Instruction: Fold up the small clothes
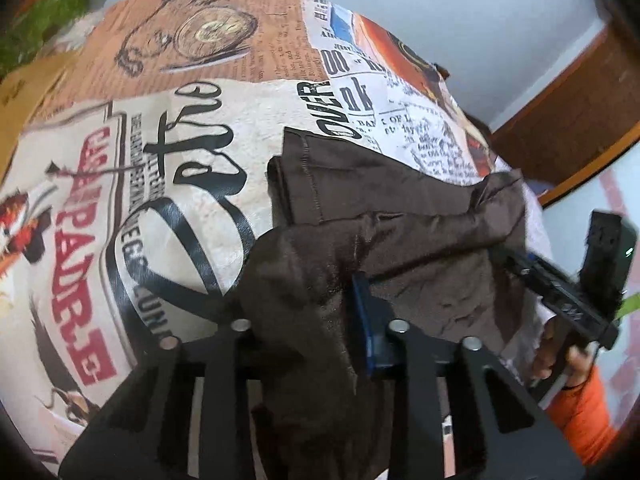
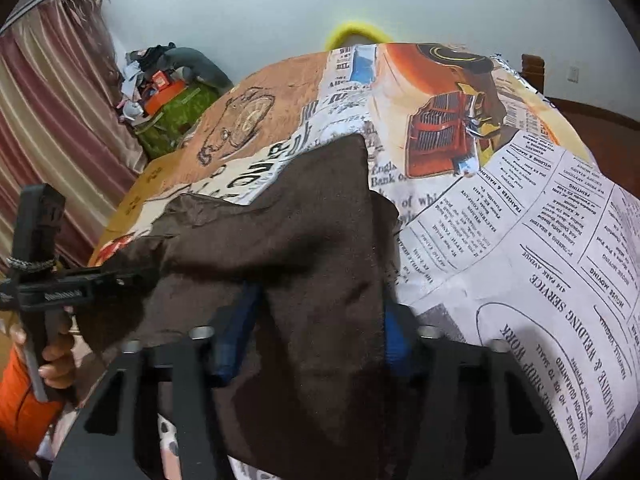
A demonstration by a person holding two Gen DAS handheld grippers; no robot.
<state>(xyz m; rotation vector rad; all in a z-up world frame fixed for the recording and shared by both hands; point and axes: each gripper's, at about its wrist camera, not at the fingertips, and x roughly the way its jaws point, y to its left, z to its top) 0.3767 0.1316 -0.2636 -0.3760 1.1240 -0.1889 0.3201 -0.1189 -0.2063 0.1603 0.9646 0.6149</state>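
Observation:
A small dark brown garment (image 1: 360, 208) lies partly on the newspaper-print tablecloth (image 1: 140, 200), its near edge lifted. My left gripper (image 1: 316, 312) is shut on the garment's near left part; cloth drapes over the fingers and only one blue pad (image 1: 362, 304) shows. My right gripper (image 2: 320, 320) is shut on the garment (image 2: 312, 232) at its near right part, blue pads (image 2: 236, 328) on both sides of the cloth. Each view shows the other gripper: the right one (image 1: 568, 292) and the left one (image 2: 52, 280).
A yellow rounded object (image 2: 356, 32) sits behind the table's far edge. A cluttered green-covered stand (image 2: 172, 108) and striped curtains (image 2: 52, 120) are at the left. A wooden headboard (image 1: 572, 120) is at the right. An orange sleeve (image 1: 584, 412) holds the right gripper.

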